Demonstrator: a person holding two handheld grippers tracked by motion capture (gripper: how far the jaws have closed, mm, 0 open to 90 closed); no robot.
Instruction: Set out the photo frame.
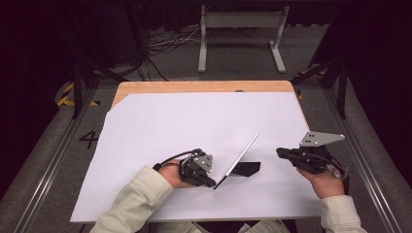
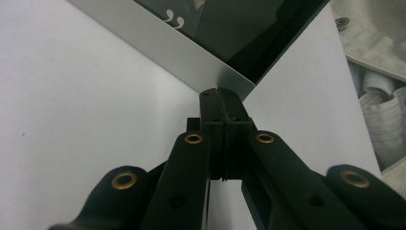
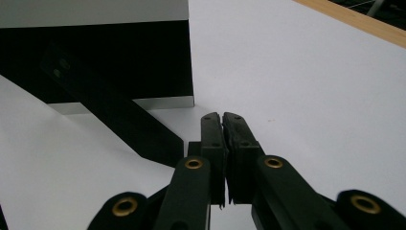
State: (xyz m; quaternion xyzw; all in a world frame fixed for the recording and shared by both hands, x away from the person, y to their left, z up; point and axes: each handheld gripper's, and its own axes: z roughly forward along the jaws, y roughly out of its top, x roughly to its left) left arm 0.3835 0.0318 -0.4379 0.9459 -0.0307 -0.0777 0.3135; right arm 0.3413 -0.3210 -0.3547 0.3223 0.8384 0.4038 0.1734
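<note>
A thin flat frame (image 1: 241, 154) with a white border stands tilted on the white sheet, propped by a black leg (image 1: 246, 168) behind it. My left gripper (image 1: 213, 183) is shut, its tips right at the frame's near lower corner. In the left gripper view the closed tips (image 2: 221, 93) overlap that rounded corner of the white border (image 2: 167, 48), with nothing between the jaws. My right gripper (image 1: 280, 153) is to the right of the frame, shut and holding nothing. In the right gripper view its tips (image 3: 222, 117) point at the frame's dark back (image 3: 95, 62) and the prop leg (image 3: 119, 120).
A large white sheet (image 1: 194, 121) covers most of the wooden table (image 1: 194, 86). A metal stand (image 1: 240, 29) and cables lie on the floor beyond the far edge. Dark rails run along both sides of the table.
</note>
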